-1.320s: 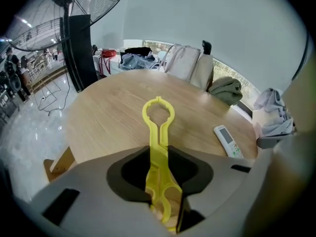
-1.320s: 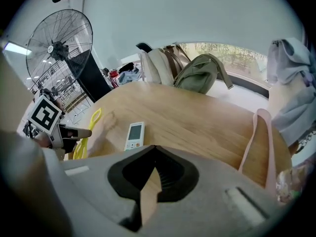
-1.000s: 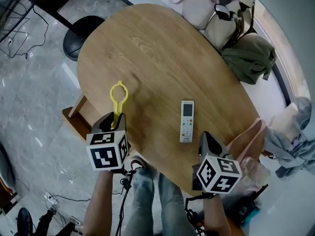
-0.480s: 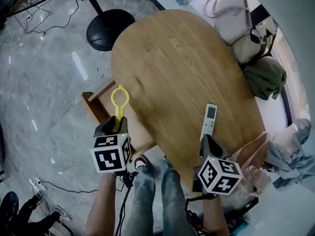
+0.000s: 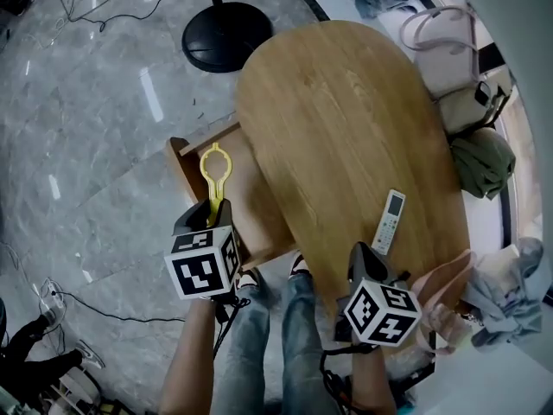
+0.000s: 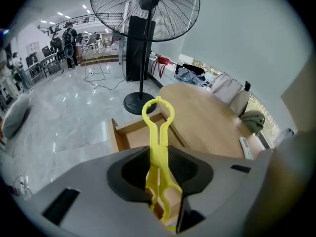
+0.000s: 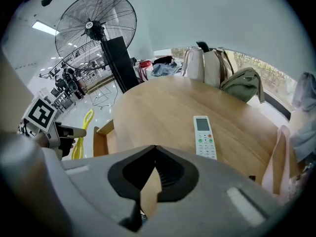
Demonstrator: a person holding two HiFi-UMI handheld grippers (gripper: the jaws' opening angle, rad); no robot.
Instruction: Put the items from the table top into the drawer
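My left gripper (image 5: pixel 210 207) is shut on the stem of a yellow plastic ring tool (image 5: pixel 212 169). The tool's ring end sticks out ahead of the jaws, over the open wooden drawer (image 5: pixel 179 169) that stands out from the table's left edge. In the left gripper view the yellow tool (image 6: pixel 158 127) runs between the pads, with the drawer (image 6: pixel 131 136) beyond it. A white remote (image 5: pixel 389 221) lies on the oval wooden table (image 5: pixel 346 119). My right gripper (image 5: pixel 361 256) sits at the table's near edge just below the remote, shut and empty. The right gripper view shows the remote (image 7: pixel 203 137) ahead.
A floor fan's black base (image 5: pixel 226 35) stands on the marble floor beyond the drawer. Several bags (image 5: pixel 445 54) and a green bundle (image 5: pixel 482 162) crowd the table's far right edge. A pink object (image 5: pixel 442 285) sits by my right gripper. The person's legs are under the table's near edge.
Both grippers have moved left along the table's near edge. The yellow tool, over the tabletop before, is now over the open drawer. The remote now lies up and right of the right gripper.
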